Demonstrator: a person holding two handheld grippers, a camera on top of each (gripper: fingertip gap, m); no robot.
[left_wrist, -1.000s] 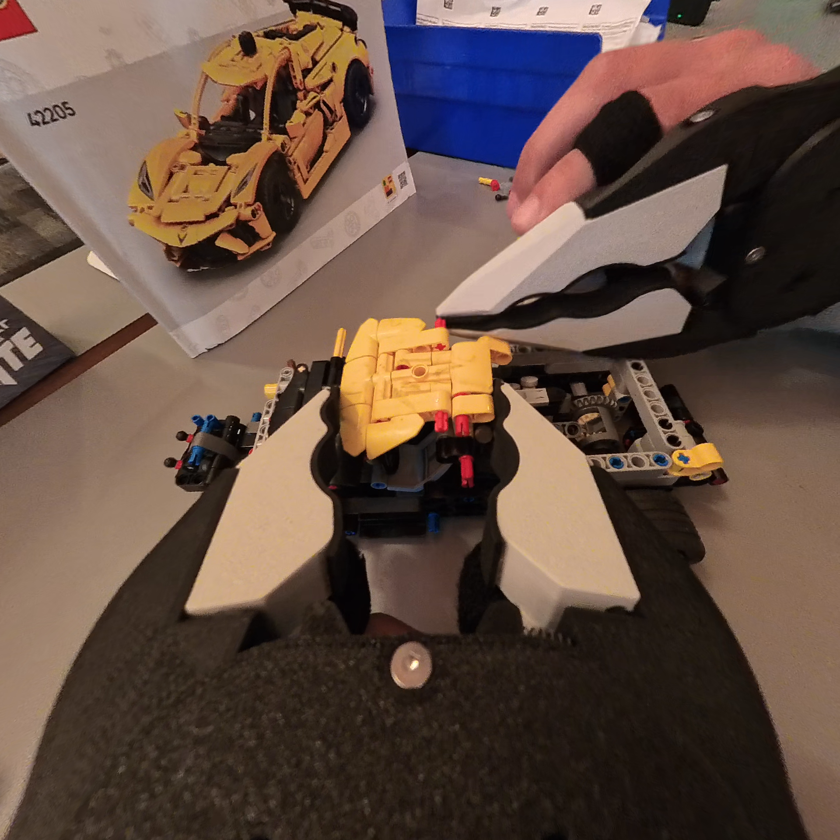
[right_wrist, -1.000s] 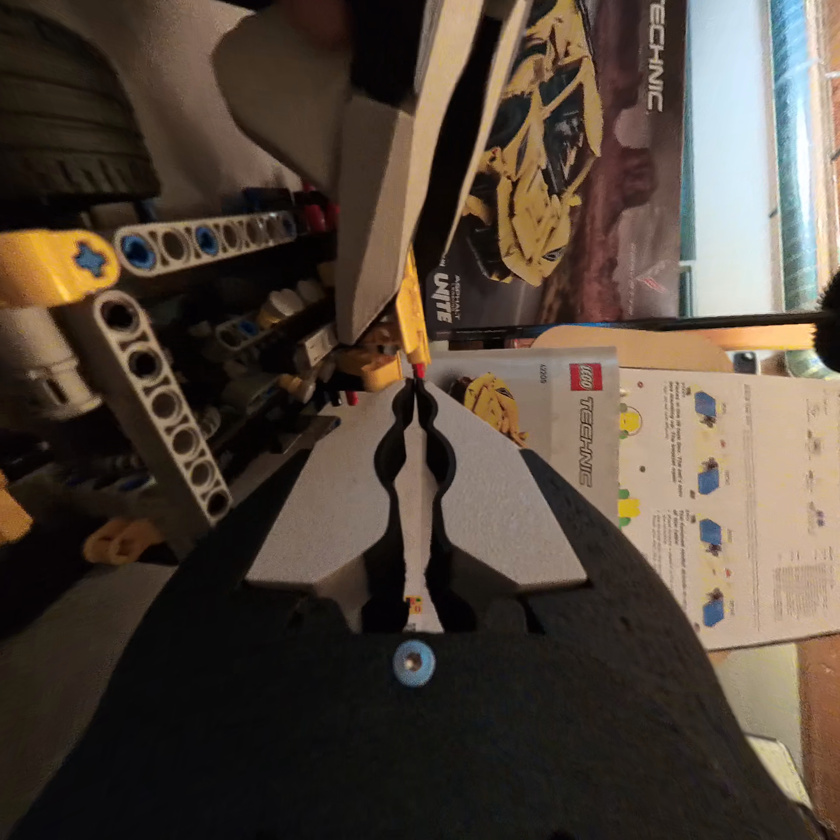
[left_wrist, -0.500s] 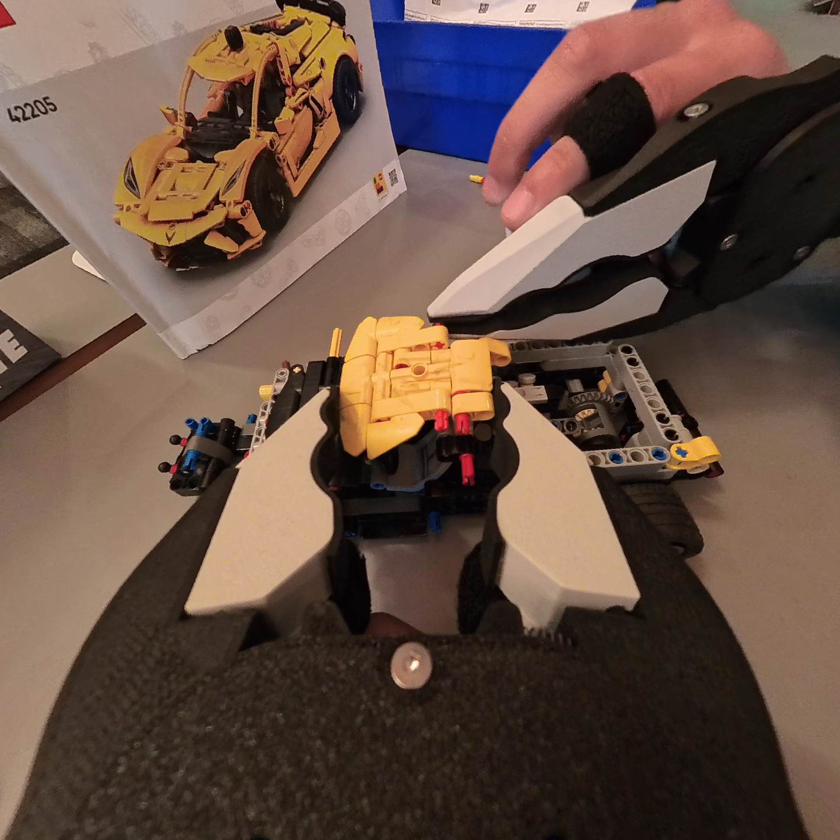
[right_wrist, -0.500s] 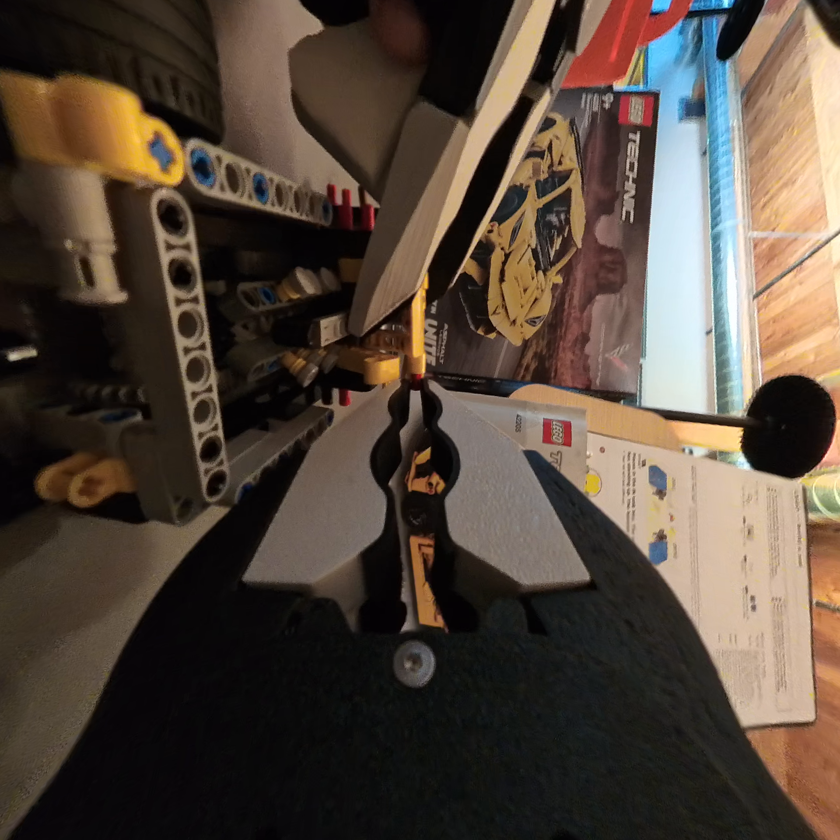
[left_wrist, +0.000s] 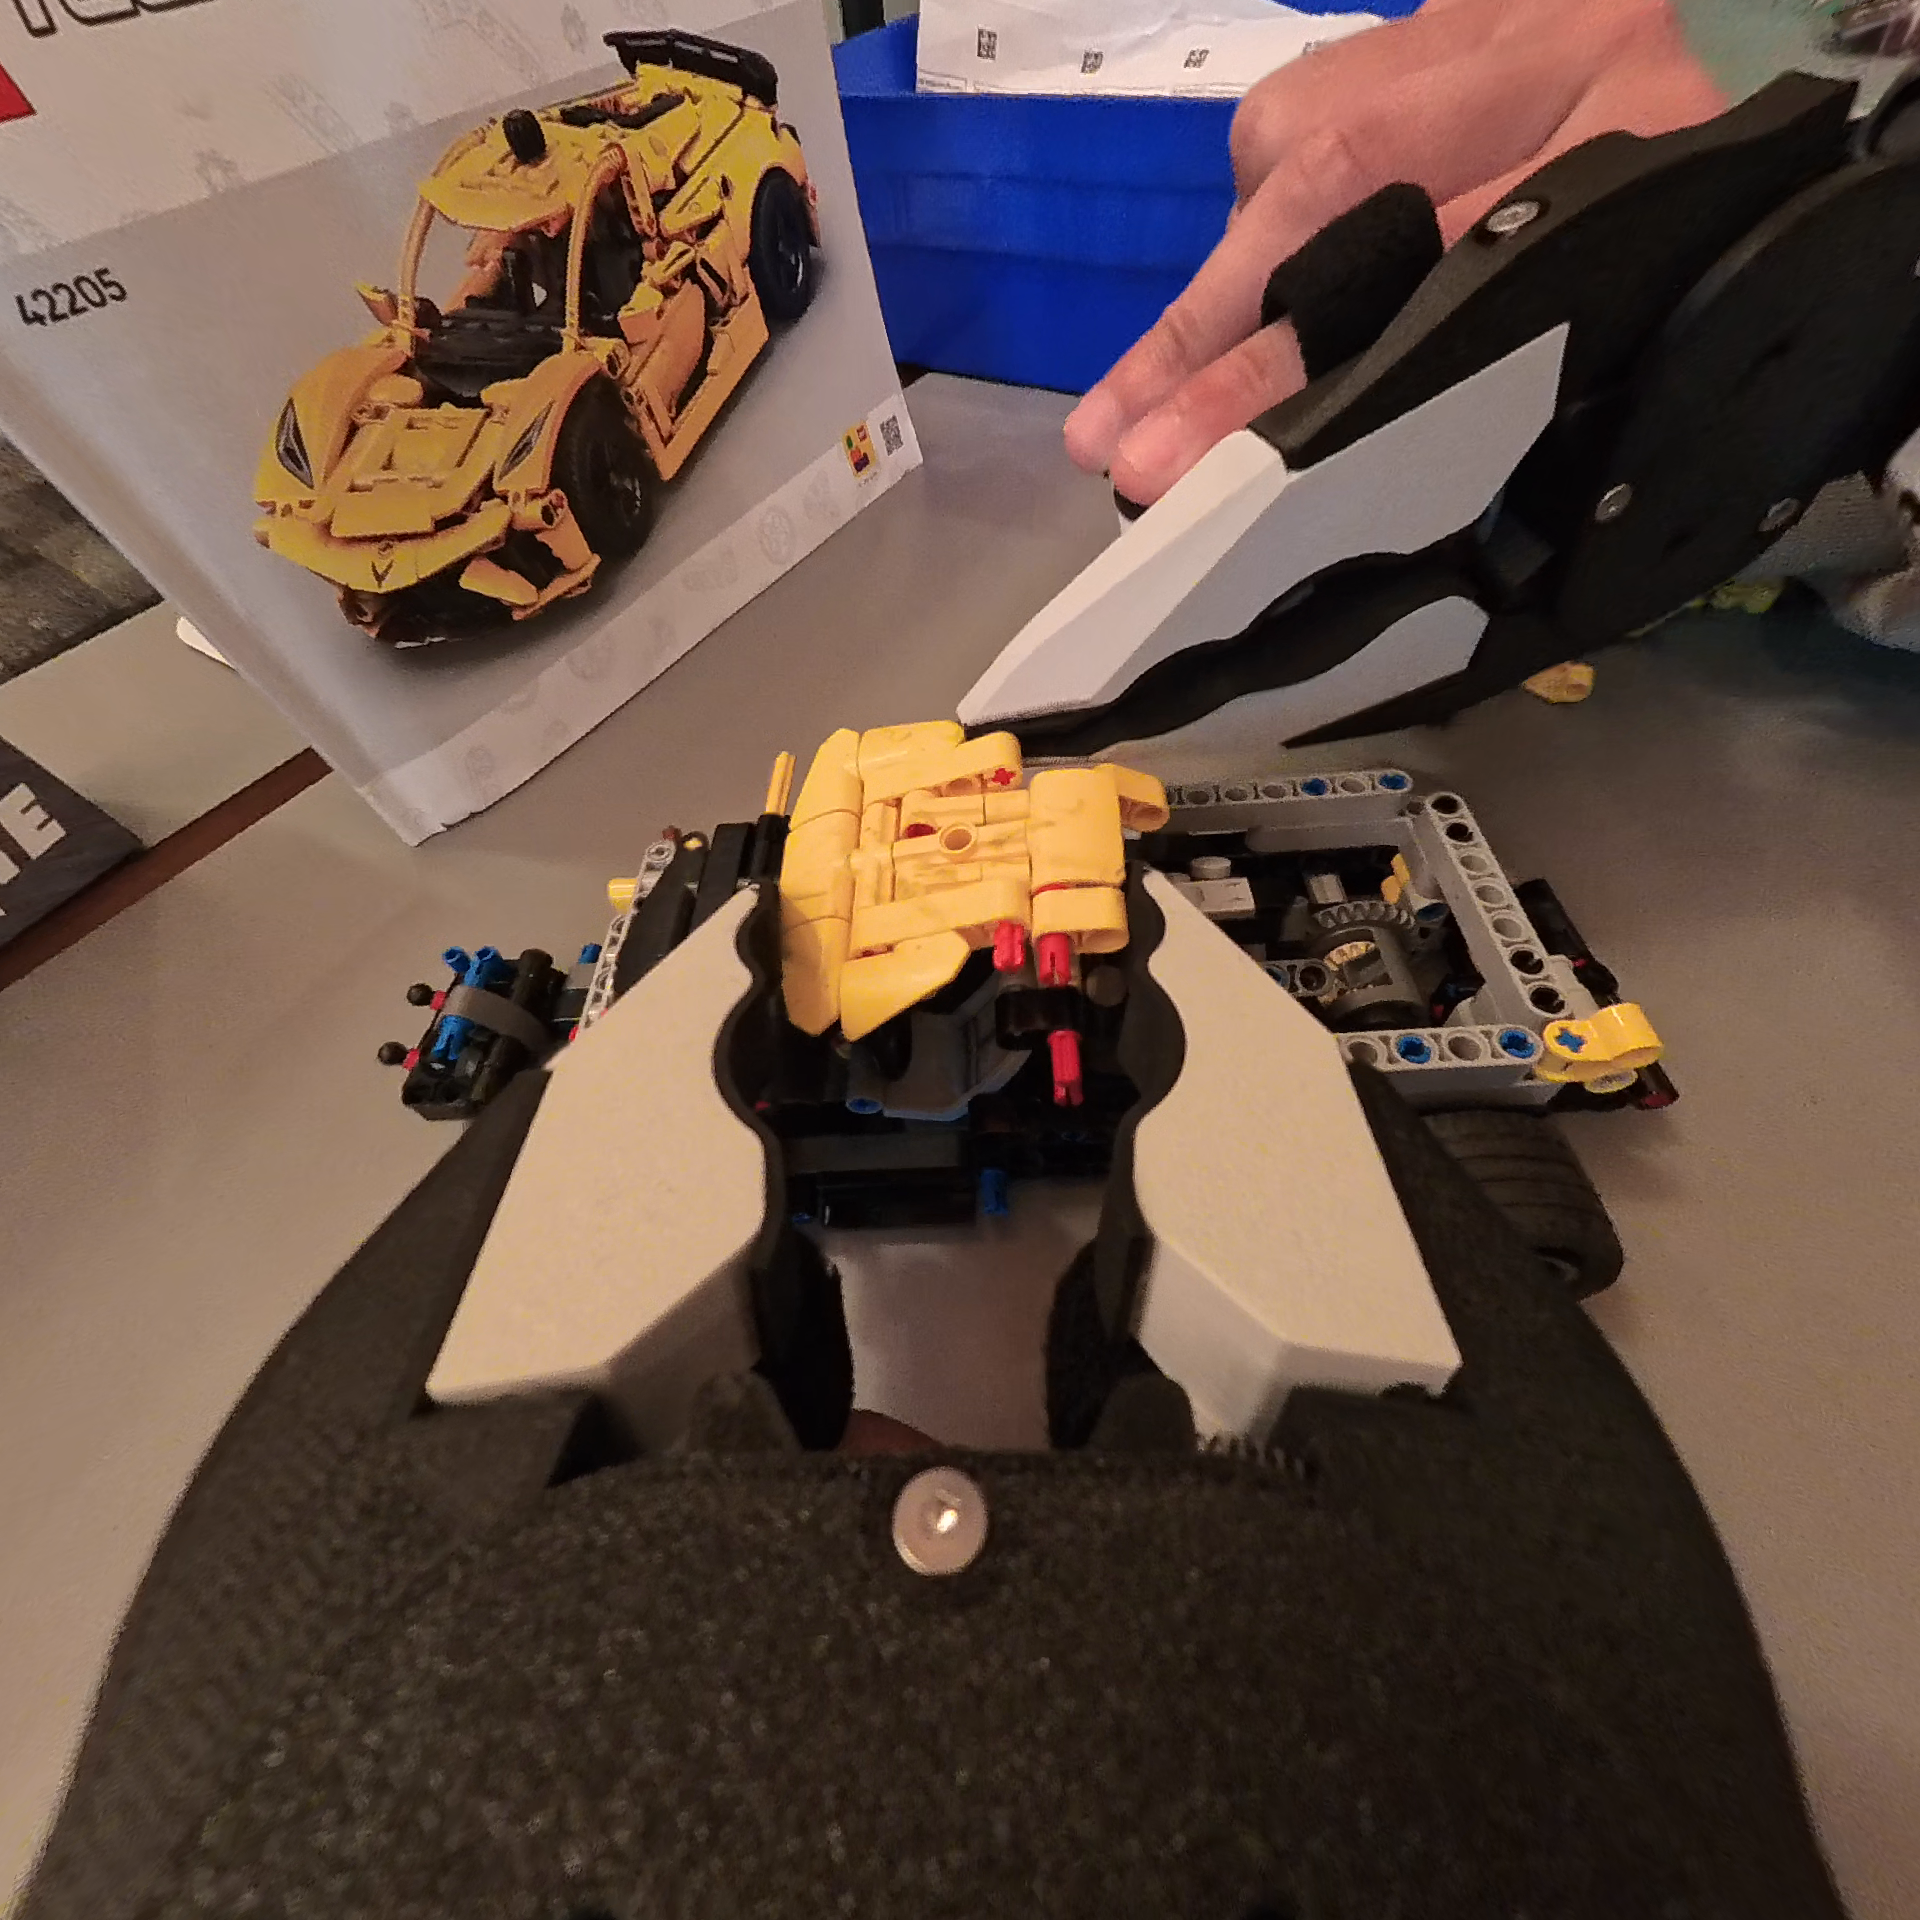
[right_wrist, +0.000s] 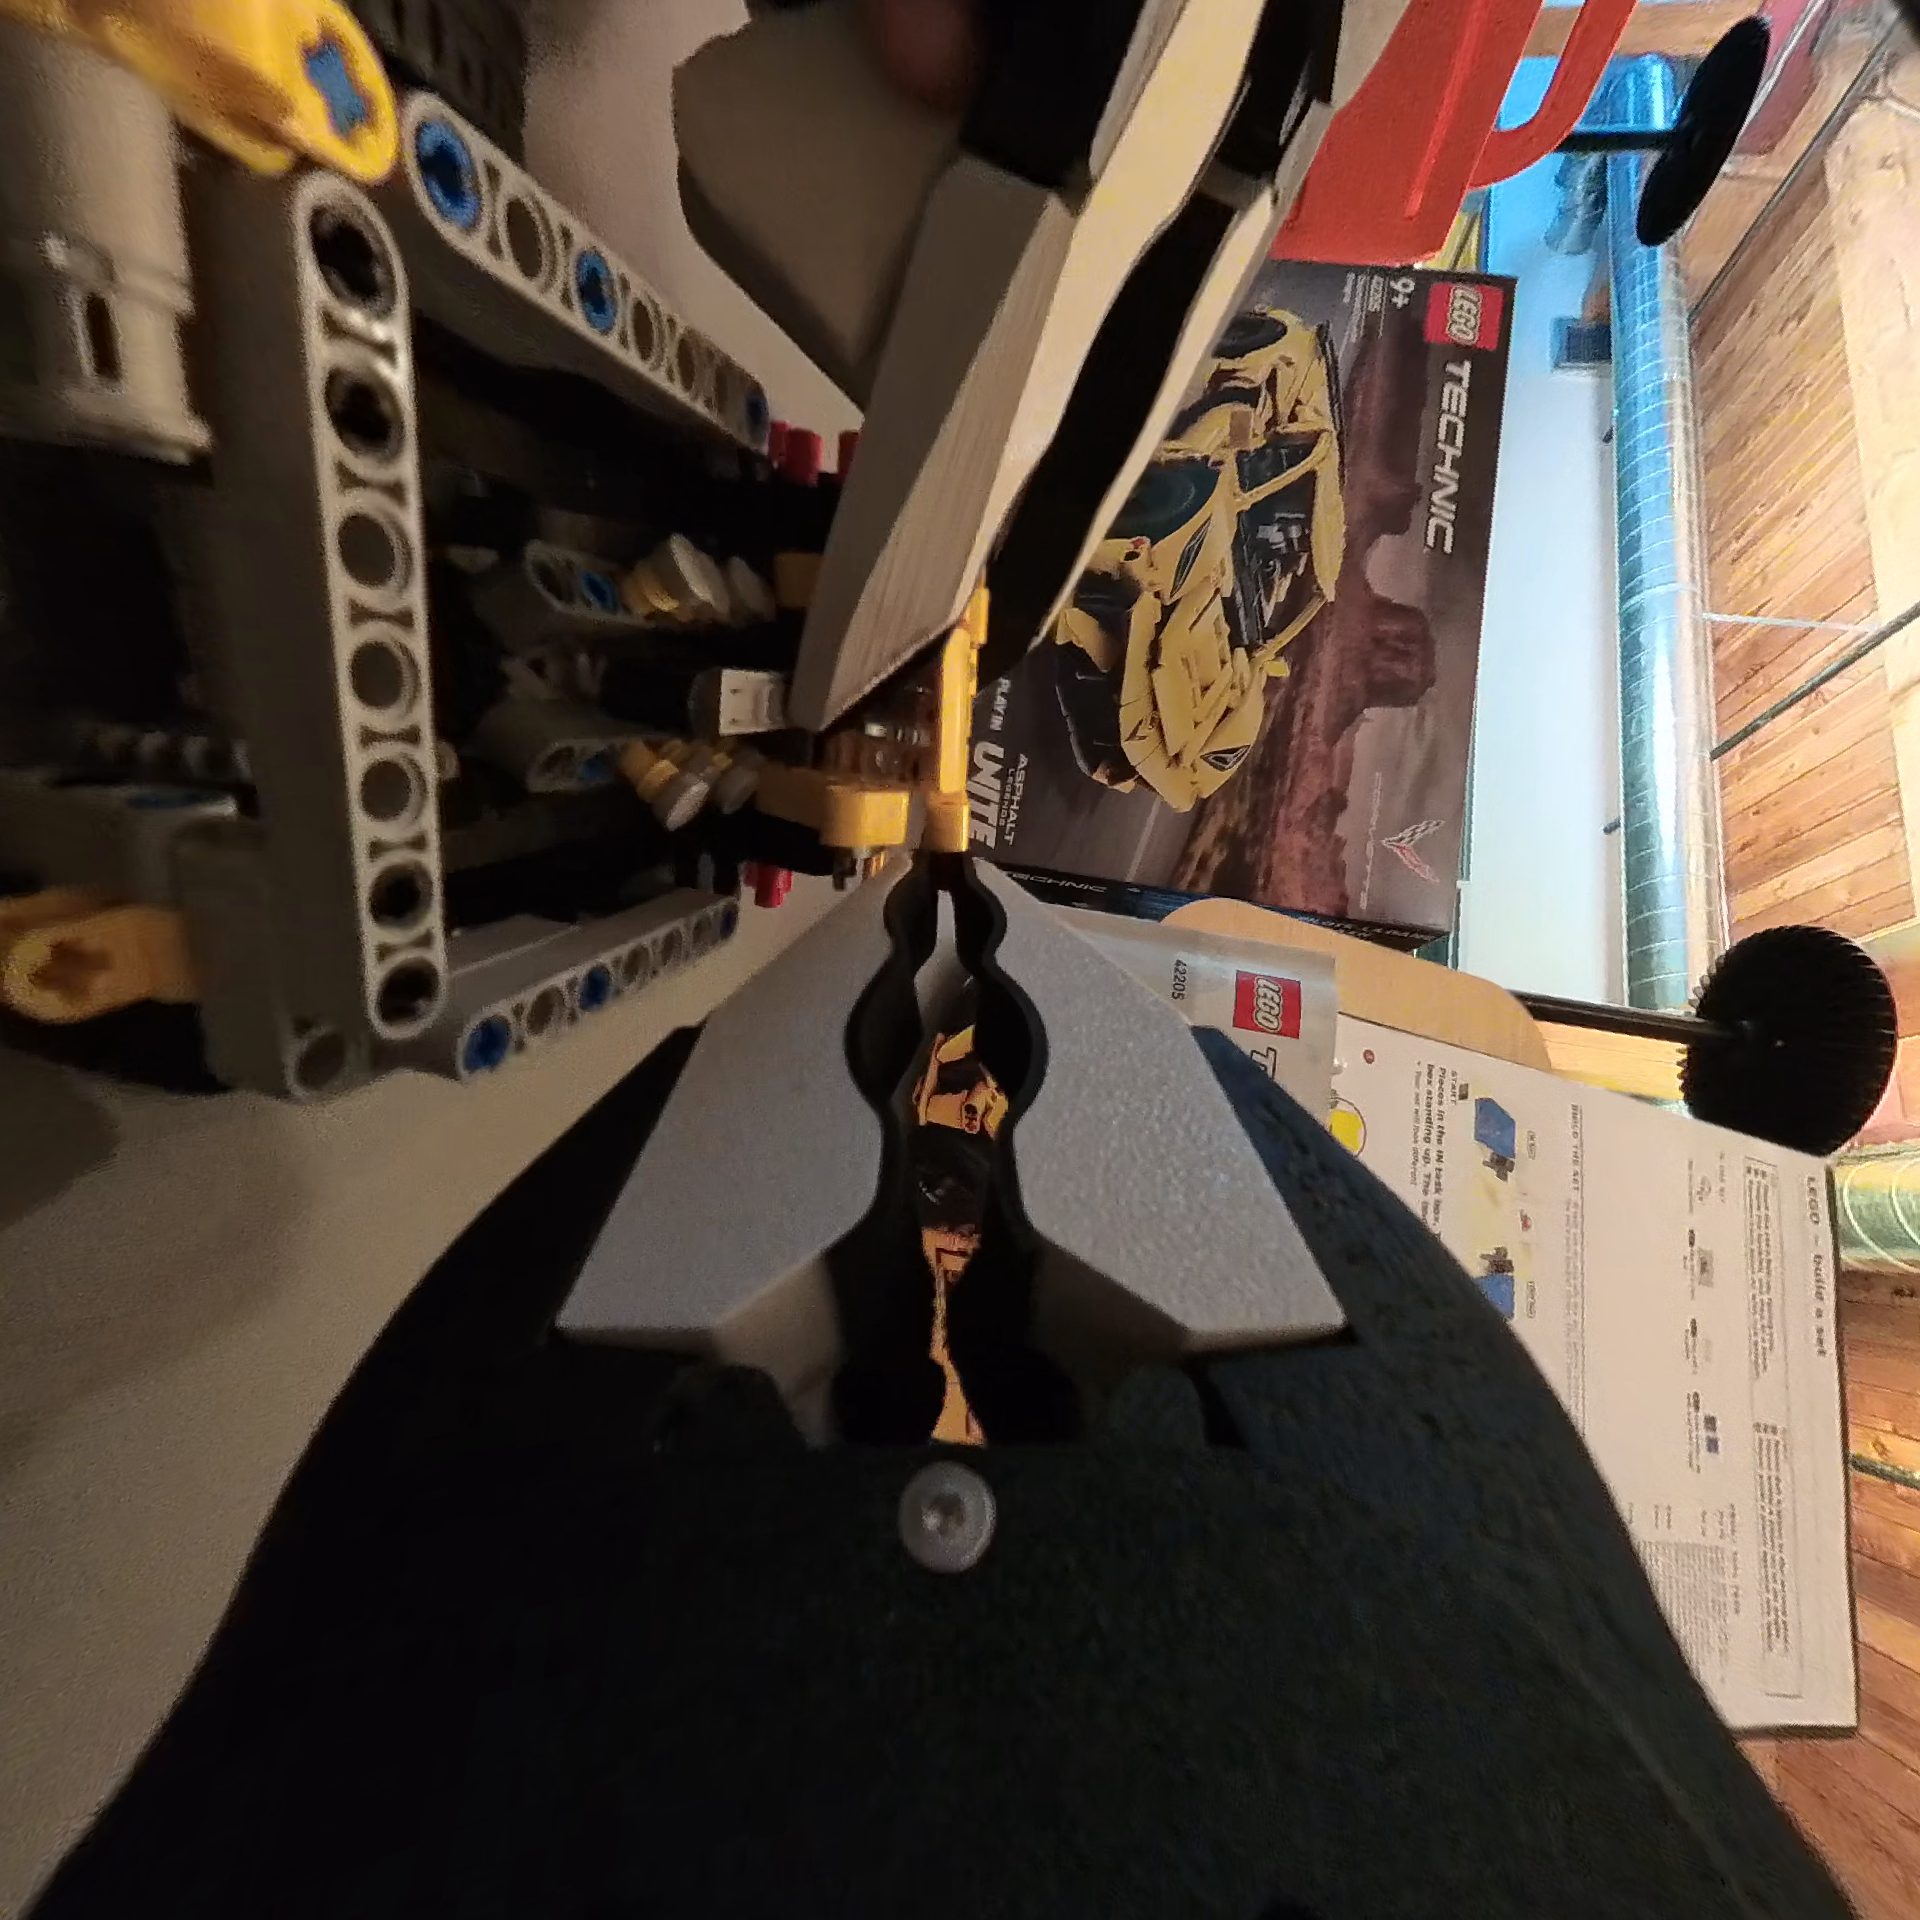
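Observation:
A part-built toy car chassis (left_wrist: 1455, 904) of grey beams lies on the grey table, with a yellow block (left_wrist: 956, 862) on its middle and a black tyre (left_wrist: 1527, 1195) at its near right. My left gripper (left_wrist: 940, 914) is shut on the chassis, one finger at each side of the yellow block. My right gripper (left_wrist: 966, 717) comes in from the right, held by a hand, jaws shut, with its tips touching the block's far top edge. In the right wrist view its tips (right_wrist: 940, 883) meet a yellow piece (right_wrist: 883, 816), beside a left gripper finger (right_wrist: 935, 468) and the grey frame (right_wrist: 364, 623).
An instruction booklet (left_wrist: 468, 416) picturing a yellow car stands at the back left, and a blue bin (left_wrist: 1039, 229) stands behind it. The right wrist view shows the set's box (right_wrist: 1299, 623), a printed sheet (right_wrist: 1610, 1351), a black gear on an axle (right_wrist: 1787, 1049) and a red object (right_wrist: 1455, 125). Both grippers' tips are close together, under 4 cm apart.
My right gripper has tilted up from lying low over the rear frame, its tips staying at the yellow block. The left gripper still holds the chassis in place.

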